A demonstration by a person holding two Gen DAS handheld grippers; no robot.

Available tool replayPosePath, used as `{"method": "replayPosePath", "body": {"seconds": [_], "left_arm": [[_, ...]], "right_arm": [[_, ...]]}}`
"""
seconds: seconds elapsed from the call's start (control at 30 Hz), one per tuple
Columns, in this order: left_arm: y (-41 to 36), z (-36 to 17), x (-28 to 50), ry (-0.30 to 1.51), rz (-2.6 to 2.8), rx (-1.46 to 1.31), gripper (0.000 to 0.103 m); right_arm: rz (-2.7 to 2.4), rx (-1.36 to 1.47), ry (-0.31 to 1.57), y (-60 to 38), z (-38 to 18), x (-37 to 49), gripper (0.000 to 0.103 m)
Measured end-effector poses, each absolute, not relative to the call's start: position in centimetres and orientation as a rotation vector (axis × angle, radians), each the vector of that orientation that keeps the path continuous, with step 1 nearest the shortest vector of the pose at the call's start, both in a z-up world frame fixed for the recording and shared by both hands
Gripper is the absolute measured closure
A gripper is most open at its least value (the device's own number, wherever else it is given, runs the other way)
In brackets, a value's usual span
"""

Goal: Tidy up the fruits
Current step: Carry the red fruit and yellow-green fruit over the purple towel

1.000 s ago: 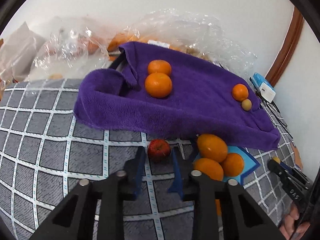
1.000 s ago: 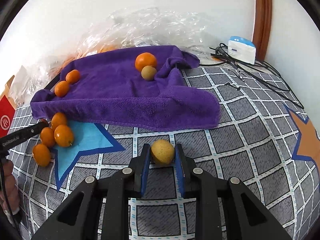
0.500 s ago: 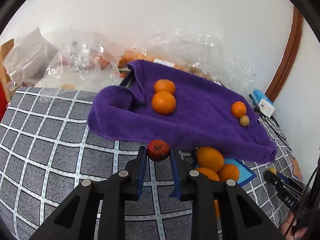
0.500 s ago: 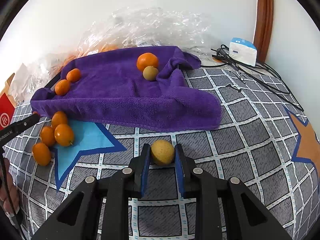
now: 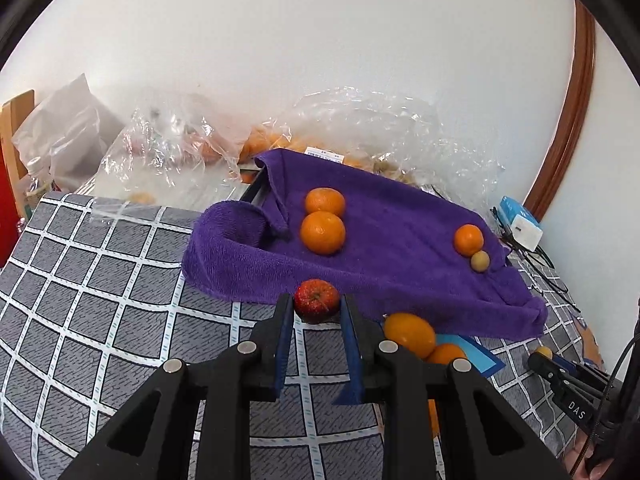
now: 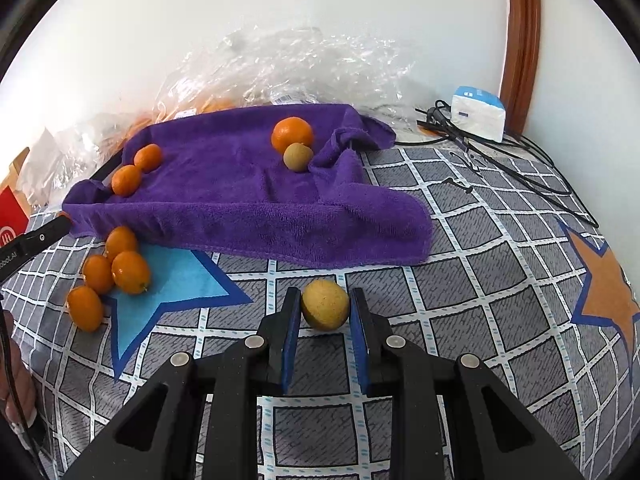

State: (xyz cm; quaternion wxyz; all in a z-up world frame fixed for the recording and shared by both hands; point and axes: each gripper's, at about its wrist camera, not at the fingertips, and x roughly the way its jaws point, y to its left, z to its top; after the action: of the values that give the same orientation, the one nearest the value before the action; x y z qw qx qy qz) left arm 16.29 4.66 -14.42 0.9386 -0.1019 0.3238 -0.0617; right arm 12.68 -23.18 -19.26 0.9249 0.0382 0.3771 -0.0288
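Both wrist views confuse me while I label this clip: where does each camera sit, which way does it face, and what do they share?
Left wrist: rides the left gripper, looking along its fingers at the red apple it grips; the purple towel lies beyond.
Right wrist: rides the right gripper, looking at the yellow fruit between its fingers; the person's hand shows at lower left.
Shared: the purple towel, the oranges on it, and the white-and-blue box.
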Motion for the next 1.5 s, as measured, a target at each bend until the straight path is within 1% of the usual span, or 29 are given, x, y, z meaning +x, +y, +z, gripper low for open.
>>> {"method": "replayPosePath", "body": {"seconds": [0.7,1.03,1.17,1.3,1.5], "left_arm": [[5.6,-13.1,15.7,0.596,-0.090,-0.233,0.080],[7.1,-12.0,15.3,0.571,-0.074,-0.255,0.080],[7.8,-11.7,15.5,0.580,-0.062,-0.260,0.080],[8.4,-10.9,15.5,0.603,-0.047,-0.242,0.080],[8.6,-8.4,15.3,0.576,-0.035,-0.196,0.080]], "right_arm": [[-0.035,0.148,0.715,-24.2,-18.7,12.1,0.079],[-0.012,0.190,0.728,-24.2,-18.5,12.0,0.079],[-0.004,0.232,0.722,-24.7,-17.1,12.0,0.079],[-0.009,0.198,0.698,-24.8,-15.2,12.5,0.079],[0.019,0.167,0.660,-23.8,-12.8,14.7,0.079]]}}
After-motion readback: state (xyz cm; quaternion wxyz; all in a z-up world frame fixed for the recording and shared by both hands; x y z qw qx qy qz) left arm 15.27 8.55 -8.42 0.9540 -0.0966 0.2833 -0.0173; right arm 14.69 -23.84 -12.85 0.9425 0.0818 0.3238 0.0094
